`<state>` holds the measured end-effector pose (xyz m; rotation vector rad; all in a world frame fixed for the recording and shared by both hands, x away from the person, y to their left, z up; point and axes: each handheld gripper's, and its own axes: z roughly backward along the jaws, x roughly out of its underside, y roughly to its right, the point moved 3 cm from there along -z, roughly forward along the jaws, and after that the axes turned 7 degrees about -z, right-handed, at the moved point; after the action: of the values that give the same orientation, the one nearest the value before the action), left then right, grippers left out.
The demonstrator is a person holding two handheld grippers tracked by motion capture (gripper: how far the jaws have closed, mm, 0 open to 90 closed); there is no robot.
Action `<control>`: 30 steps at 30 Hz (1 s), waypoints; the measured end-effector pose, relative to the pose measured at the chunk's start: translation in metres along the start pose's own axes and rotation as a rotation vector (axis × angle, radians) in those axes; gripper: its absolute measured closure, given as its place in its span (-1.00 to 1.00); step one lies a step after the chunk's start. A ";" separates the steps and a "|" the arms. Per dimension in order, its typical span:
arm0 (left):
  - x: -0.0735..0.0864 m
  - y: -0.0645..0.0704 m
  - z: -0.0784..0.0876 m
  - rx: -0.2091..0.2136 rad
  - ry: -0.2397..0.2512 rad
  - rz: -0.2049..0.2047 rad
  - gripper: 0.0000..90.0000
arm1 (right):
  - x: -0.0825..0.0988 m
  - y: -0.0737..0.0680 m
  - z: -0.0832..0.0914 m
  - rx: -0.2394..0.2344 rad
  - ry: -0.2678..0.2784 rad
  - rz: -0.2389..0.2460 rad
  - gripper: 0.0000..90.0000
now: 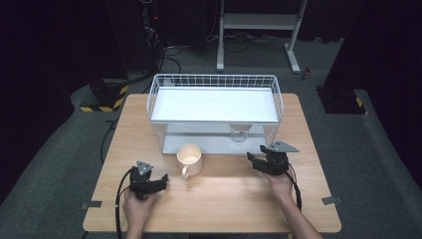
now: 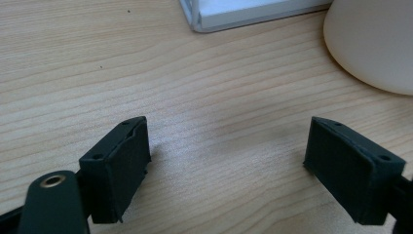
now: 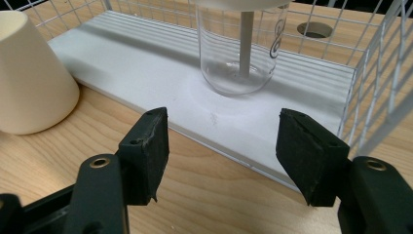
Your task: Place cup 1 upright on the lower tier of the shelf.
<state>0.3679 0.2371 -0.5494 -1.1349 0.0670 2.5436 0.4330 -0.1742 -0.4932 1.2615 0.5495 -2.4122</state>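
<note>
Low over the near part of the pale wood-grain bench (image 1: pixel 219 199), the person's two hands each hold a black two-jaw gripper. The left hand (image 1: pixel 137 205) comes in from the near edge, its forearm upright in the high view, and carries the left gripper (image 1: pixel 160 180) with jaws pointing across toward the bench's middle. In the left gripper view its jaws stand wide apart, with only bare wood grain between the matte black pads (image 2: pixel 124 161). The right hand (image 1: pixel 282 183) reaches further in, toward the far side, and holds the right gripper (image 1: pixel 253 160) just before the front of the white wire-mesh shelf rack (image 1: pixel 215 82). Its jaws are parted, nothing between them, and they face the rack's lower shelf.

The cream ceramic mug (image 1: pixel 189 159) has smooth, slightly tapering walls and a handle turned toward the near edge. It stands upright on the bench near its middle, just before the rack, between the two grippers and touching neither; its inside looks empty.

The rack is a thin grid of wires around two flat white boards, an upper tray (image 1: pixel 214 104) and a lower shelf (image 3: pixel 146 58). On the lower shelf, toward its right end, stands a clear round glass jar (image 3: pixel 238 53) with a pale lid; it appears empty, a wire upright showing through the glass.
</note>
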 end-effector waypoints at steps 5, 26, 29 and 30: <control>0.000 0.000 0.000 0.000 0.000 0.000 -0.63 | 0.003 0.002 0.007 -0.002 0.013 0.001 -0.20; 0.000 0.000 0.000 0.000 0.000 0.000 -0.63 | 0.024 0.011 0.027 -0.020 0.019 -0.023 -0.23; 0.000 0.000 0.000 0.000 0.000 0.000 -0.63 | 0.027 0.013 0.029 -0.011 0.016 -0.017 -0.23; 0.000 0.000 0.000 0.000 0.000 0.000 -0.63 | 0.028 0.013 0.030 -0.008 0.015 -0.015 -0.23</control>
<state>0.3679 0.2372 -0.5494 -1.1349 0.0673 2.5434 0.4034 -0.2042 -0.5028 1.2774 0.5740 -2.4119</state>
